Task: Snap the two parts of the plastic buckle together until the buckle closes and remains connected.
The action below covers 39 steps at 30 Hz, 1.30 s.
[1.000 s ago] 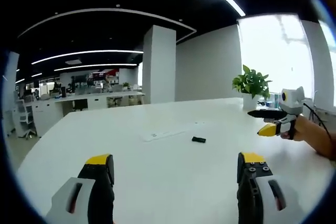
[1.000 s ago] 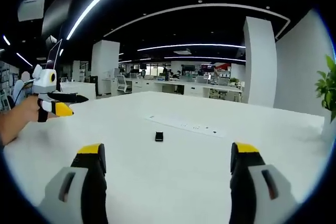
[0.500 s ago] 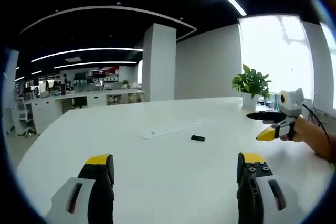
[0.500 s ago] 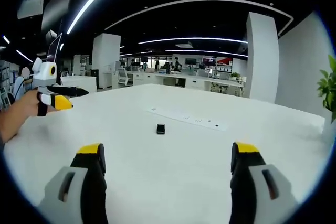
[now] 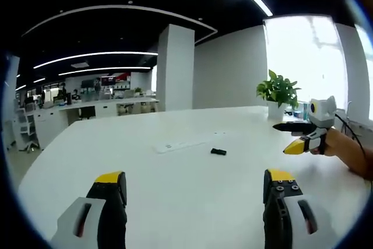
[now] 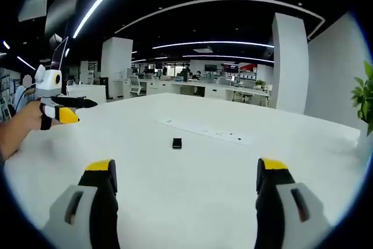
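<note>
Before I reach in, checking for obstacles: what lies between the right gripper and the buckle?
Bare white table; right gripper, jaws open, faces the buckle in the right gripper view.

- The left gripper view looks low across the white table point(image 5: 175, 190) toward a pillar point(image 5: 176, 68), its own jaws rising at 7 and 5 o'clock
- The right gripper view faces the same table point(image 6: 186, 190) from the opposite side
- Both views share the small black buckle point(image 5: 218, 151) point(image 6: 177, 143) near centre, well away from each camera
- Each sees the other gripper: right gripper point(image 5: 294, 138) at 3 o'clock, left gripper point(image 6: 73, 111) at 9 o'clock
</note>
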### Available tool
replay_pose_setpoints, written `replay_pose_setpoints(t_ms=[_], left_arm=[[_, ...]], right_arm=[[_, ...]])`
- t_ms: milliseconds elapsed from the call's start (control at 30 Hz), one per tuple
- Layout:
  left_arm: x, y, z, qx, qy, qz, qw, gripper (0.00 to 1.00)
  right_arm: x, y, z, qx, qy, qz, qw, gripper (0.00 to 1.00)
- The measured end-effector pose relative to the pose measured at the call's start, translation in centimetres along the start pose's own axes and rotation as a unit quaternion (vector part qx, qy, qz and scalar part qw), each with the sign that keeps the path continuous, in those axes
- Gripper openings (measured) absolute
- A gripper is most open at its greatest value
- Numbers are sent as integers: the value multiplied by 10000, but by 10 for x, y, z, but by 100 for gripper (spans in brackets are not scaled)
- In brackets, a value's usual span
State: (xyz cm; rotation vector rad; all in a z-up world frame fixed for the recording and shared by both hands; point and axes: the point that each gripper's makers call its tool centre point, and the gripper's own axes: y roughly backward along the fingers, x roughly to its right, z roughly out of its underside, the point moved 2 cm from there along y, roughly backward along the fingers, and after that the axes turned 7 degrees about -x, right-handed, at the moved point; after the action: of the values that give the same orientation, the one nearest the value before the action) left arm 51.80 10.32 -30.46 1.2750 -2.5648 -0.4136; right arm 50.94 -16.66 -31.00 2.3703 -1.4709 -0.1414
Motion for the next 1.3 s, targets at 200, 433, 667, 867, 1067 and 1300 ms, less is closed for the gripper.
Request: replay_pose_setpoints(t_ms=[200, 433, 667, 867, 1067, 1300], left_arm=[[-1, 0, 0, -11, -1, -8, 10000, 99], [1, 1, 2, -34, 8, 26, 10000, 99], [2, 2, 3, -46, 3, 32, 10000, 99], [1, 0, 2, -74, 19, 74, 9999, 99], [2, -1, 3, -103, 17, 102, 9999, 99], [9, -3, 6, -214, 15, 247, 9995, 99]], right_arm=[[1, 1, -1, 9, -17, 16, 10000, 100], [1, 0, -1, -5, -28, 22, 10000, 100], [2, 0, -1, -15, -35, 42, 10000, 100], [1, -1, 0, -26, -41, 27, 10000, 100], [3, 1, -3, 5, -43, 50, 10000, 100], [4, 0, -2, -38, -31, 96, 9999, 100]])
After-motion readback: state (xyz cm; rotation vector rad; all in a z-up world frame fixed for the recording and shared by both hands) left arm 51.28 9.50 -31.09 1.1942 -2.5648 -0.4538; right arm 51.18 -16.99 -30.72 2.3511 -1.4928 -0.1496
